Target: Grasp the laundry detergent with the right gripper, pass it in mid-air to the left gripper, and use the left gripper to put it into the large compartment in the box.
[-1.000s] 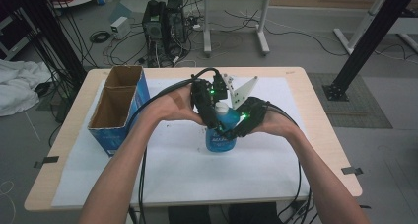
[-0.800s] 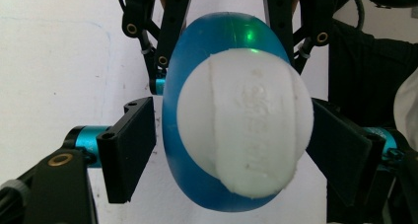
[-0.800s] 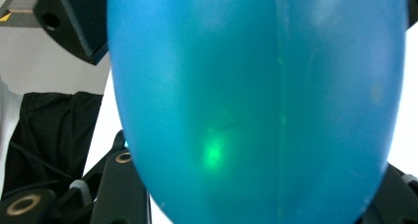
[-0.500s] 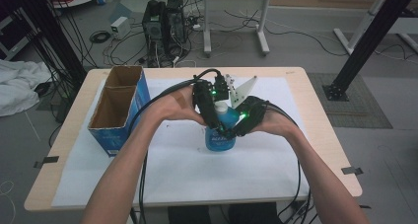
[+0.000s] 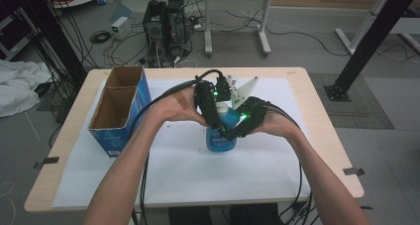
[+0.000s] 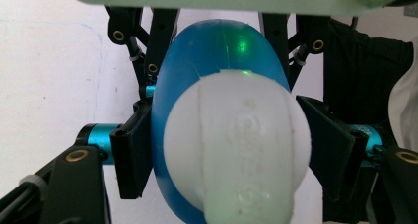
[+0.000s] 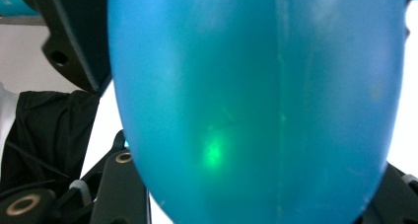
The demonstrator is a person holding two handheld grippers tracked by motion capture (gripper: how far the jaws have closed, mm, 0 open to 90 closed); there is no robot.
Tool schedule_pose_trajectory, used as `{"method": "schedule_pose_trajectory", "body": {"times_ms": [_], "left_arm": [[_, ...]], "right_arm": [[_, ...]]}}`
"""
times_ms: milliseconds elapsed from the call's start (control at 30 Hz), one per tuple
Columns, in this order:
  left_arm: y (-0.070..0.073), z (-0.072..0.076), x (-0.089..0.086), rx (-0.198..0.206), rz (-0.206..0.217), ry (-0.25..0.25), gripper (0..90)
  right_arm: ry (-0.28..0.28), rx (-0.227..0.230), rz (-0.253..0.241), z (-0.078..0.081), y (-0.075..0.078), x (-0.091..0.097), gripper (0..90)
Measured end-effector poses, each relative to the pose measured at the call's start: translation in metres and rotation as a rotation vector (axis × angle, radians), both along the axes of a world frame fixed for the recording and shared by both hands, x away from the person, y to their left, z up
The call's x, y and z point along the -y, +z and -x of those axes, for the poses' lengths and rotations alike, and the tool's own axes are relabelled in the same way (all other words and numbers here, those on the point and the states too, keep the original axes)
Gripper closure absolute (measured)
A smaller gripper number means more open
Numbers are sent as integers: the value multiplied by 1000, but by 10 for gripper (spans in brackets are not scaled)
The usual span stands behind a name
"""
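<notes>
Left gripper view: left gripper [image 6: 231, 150] jaws, just narrowed, flank the white cap [image 6: 236, 150] without visible contact; right gripper [image 5: 233, 131] clamps the blue bottle [image 5: 221, 138] upright on the table [image 5: 317, 136], ready for uncapping.

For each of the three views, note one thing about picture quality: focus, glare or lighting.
High view: evenly lit and sharp, green lamps glowing on both grippers above the blue bottle. Left gripper view: the white cap looms close and soft. Right gripper view: the bottle's blue wall is blurred, with a green glint on it.
</notes>
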State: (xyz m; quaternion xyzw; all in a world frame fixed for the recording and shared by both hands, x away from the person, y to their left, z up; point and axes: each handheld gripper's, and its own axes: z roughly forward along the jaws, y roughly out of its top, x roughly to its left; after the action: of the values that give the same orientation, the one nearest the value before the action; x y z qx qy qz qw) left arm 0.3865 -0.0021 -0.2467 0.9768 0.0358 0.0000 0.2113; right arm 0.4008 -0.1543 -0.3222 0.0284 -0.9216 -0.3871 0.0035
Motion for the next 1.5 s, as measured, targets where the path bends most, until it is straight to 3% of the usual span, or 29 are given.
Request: {"method": "schedule_pose_trajectory", "body": {"times_ms": [133, 167, 267, 367, 400, 433, 533, 567, 633, 700, 733, 1000, 1167, 1300, 1500], "left_arm": [[0, 0, 0, 7, -4, -4, 313], [0, 1, 1, 8, -5, -2, 314], [0, 1, 1, 10, -1, -1, 335], [0, 1, 1, 20, 3, 2, 336], [0, 1, 1, 18, 6, 2, 357], [-1, 2, 1, 14, 10, 14, 360], [-1, 2, 1, 12, 3, 18, 361], [-1, 2, 1, 10, 4, 19, 361], [-1, 2, 1, 18, -2, 14, 361], [-2, 1, 2, 17, -8, 14, 360], [-2, 1, 2, 11, -11, 16, 361], [-3, 2, 3, 17, -17, 13, 376], [-2, 2, 3, 18, -18, 18, 380], [-2, 3, 3, 10, -39, 21, 382], [-2, 4, 0, 15, -31, 29, 384]], "right_arm": [[-7, -38, 18, 3, 1, 1, 458], [-1, -6, 5, 1, 1, 0, 458], [-6, -34, 21, 3, 1, 1, 458], [3, -28, 20, 2, 1, 1, 458], [-17, -57, 6, 5, 1, 0, 458], [-10, -27, 8, 3, 0, 0, 458], [4, -13, 15, 2, 0, 0, 458], [-15, -74, 9, 6, 1, -1, 458], [-14, -104, 13, 8, 1, -1, 458], [-15, -81, 12, 7, 0, -1, 458], [-22, -106, 14, 9, 2, -1, 458], [-17, -96, 12, 8, 2, 0, 458], [-19, -113, 14, 9, 2, 0, 457], [-15, -107, 13, 10, 1, -2, 456], [-16, -110, 4, 10, 0, -4, 453]]}}
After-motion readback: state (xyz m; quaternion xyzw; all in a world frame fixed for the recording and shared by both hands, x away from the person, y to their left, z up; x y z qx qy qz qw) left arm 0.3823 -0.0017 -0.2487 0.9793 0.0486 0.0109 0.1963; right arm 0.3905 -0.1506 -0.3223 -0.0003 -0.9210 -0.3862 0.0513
